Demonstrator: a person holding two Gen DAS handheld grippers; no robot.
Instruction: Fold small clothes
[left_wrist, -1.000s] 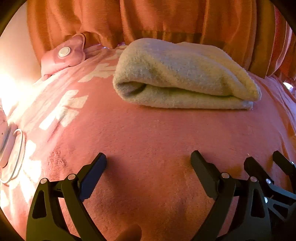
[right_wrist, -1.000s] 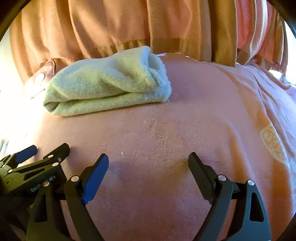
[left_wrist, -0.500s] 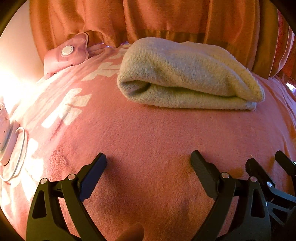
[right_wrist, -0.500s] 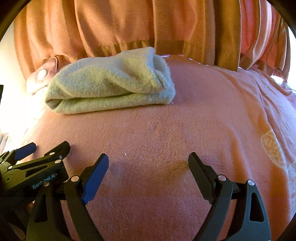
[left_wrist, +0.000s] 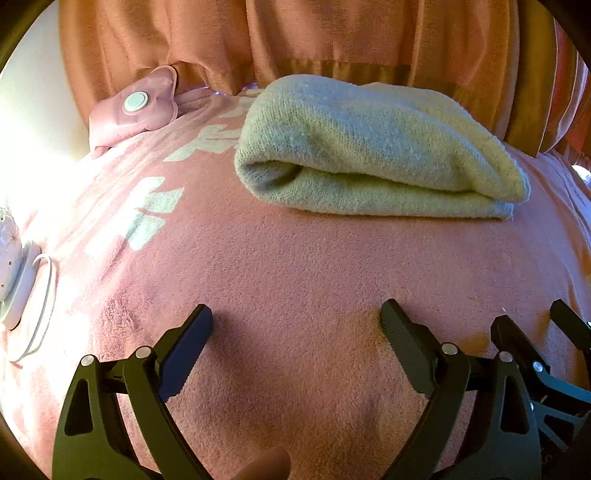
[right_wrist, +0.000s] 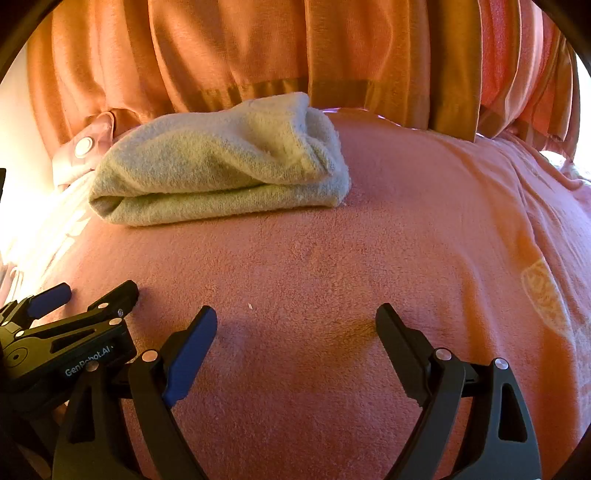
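A folded pale green knit garment (left_wrist: 373, 147) lies on the pink blanket (left_wrist: 295, 266), well beyond both grippers; it also shows in the right wrist view (right_wrist: 221, 166). My left gripper (left_wrist: 295, 325) is open and empty, low over the blanket in front of the garment. My right gripper (right_wrist: 295, 325) is open and empty, just right of the left one. The right gripper shows at the lower right edge of the left wrist view (left_wrist: 535, 332). The left gripper shows at the lower left of the right wrist view (right_wrist: 74, 299).
Orange curtains (left_wrist: 332, 40) hang behind the bed. A pink pouch with a white round cap (left_wrist: 135, 105) lies at the back left. A white device with a cable (left_wrist: 18, 280) sits at the left edge. The blanket (right_wrist: 461, 240) stretches to the right.
Both grippers have moved slightly forward toward the folded garment, which looks a little larger and nearer. Both stay open.
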